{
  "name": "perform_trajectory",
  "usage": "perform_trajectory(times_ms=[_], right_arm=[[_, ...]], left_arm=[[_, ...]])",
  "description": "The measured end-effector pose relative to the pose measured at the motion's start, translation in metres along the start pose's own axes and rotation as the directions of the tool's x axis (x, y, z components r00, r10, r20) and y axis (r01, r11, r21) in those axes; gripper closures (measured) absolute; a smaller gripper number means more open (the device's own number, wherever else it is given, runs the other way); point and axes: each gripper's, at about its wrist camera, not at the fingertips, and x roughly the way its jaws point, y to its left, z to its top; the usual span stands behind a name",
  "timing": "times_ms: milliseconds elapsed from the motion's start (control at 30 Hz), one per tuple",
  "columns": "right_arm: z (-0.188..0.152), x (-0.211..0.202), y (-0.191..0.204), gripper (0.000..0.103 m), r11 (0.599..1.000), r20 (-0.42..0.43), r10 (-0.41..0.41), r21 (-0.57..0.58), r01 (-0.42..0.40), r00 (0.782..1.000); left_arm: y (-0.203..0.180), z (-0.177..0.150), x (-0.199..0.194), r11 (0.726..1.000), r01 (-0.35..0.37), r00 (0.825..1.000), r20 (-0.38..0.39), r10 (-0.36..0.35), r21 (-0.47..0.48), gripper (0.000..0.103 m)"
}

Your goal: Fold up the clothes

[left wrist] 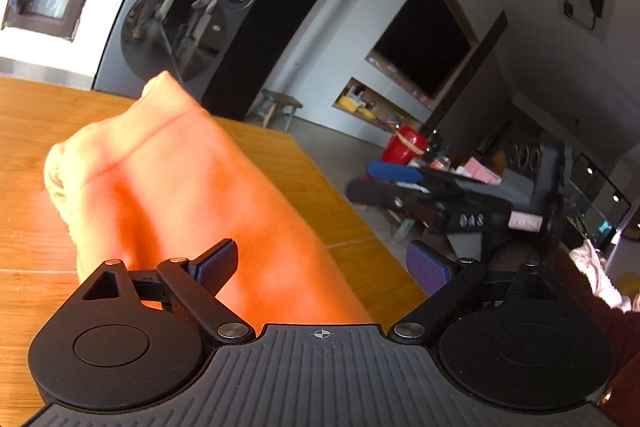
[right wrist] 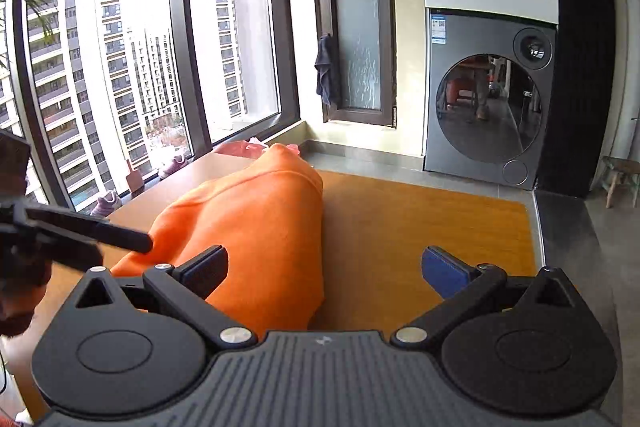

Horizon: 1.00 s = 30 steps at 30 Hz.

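An orange garment (left wrist: 192, 195) lies folded in a long bundle on the wooden table (left wrist: 36, 211), with a pale inner lining showing at its left end. My left gripper (left wrist: 322, 267) is open just above the bundle's near end; its left pad is over the cloth and its right pad is past the table's edge, and neither presses. In the right wrist view the same garment (right wrist: 256, 227) lies ahead and to the left. My right gripper (right wrist: 326, 269) is open, its left finger over the cloth and its right over bare table (right wrist: 420, 227). The left gripper's finger (right wrist: 120, 237) reaches in from the left.
A grey washing machine (right wrist: 488, 99) stands beyond the table's far edge, with a small wooden stool (right wrist: 620, 175) to its right. Large windows (right wrist: 120, 67) run along the left, with small shoes (right wrist: 106, 203) on the sill. The right gripper (left wrist: 440, 203) hangs off the table's right edge.
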Motion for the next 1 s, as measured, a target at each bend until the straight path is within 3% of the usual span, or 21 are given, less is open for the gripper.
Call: perform_trajectory(times_ms=[67,167,233,333,433,533,600,667,767,867,1000], right_arm=[[0.004,0.031,0.003,0.0,1.0,-0.034,0.016,-0.006,-0.016,0.999],[-0.012,0.09,0.017,0.0,0.974,-0.146,-0.161,-0.183,0.133,0.976],[-0.024,0.11,0.022,0.0,0.95,-0.159,-0.218,-0.261,0.172,0.963],[-0.006,0.109,0.016,0.0,0.98,-0.205,-0.133,-0.173,0.098,0.97],[0.023,0.102,0.007,0.0,0.999,-0.161,-0.015,-0.044,0.008,0.987],[0.051,0.117,0.008,0.0,0.999,-0.087,-0.033,-0.02,0.031,0.996],[0.064,0.14,0.015,0.0,0.999,-0.085,-0.038,-0.028,0.036,0.996],[0.068,0.172,0.026,0.0,0.992,-0.13,-0.09,-0.101,0.077,0.987],[0.048,0.215,0.042,0.0,0.922,-0.182,-0.283,-0.322,0.214,0.942],[0.049,0.201,0.033,0.0,0.948,-0.177,-0.255,-0.241,0.21,0.951],[0.044,0.133,0.028,0.0,0.962,-0.103,-0.188,-0.22,0.162,0.977]], left_arm=[[0.01,-0.011,0.012,0.998,-0.058,0.997,-0.048,0.057,-0.013,0.008],[0.023,-0.026,0.014,0.995,-0.094,0.993,-0.079,0.092,-0.018,0.014],[0.025,-0.031,0.006,0.996,-0.088,0.994,-0.07,0.087,-0.01,0.014],[0.028,-0.036,-0.002,0.997,-0.079,0.995,-0.06,0.078,-0.012,0.014],[0.032,-0.038,-0.004,0.998,-0.06,0.997,-0.053,0.058,-0.026,0.012],[0.033,-0.039,-0.003,0.999,-0.042,0.998,-0.05,0.04,-0.031,0.008],[0.032,-0.04,-0.004,0.999,-0.041,0.998,-0.049,0.04,-0.024,0.008],[0.032,-0.042,-0.005,0.999,-0.041,0.998,-0.047,0.04,-0.018,0.008],[0.033,-0.043,-0.006,0.999,-0.04,0.998,-0.043,0.039,-0.019,0.008],[0.032,-0.042,-0.005,0.999,-0.044,0.998,-0.044,0.043,-0.017,0.008],[0.032,-0.041,-0.003,0.998,-0.049,0.998,-0.04,0.048,-0.027,0.006]])
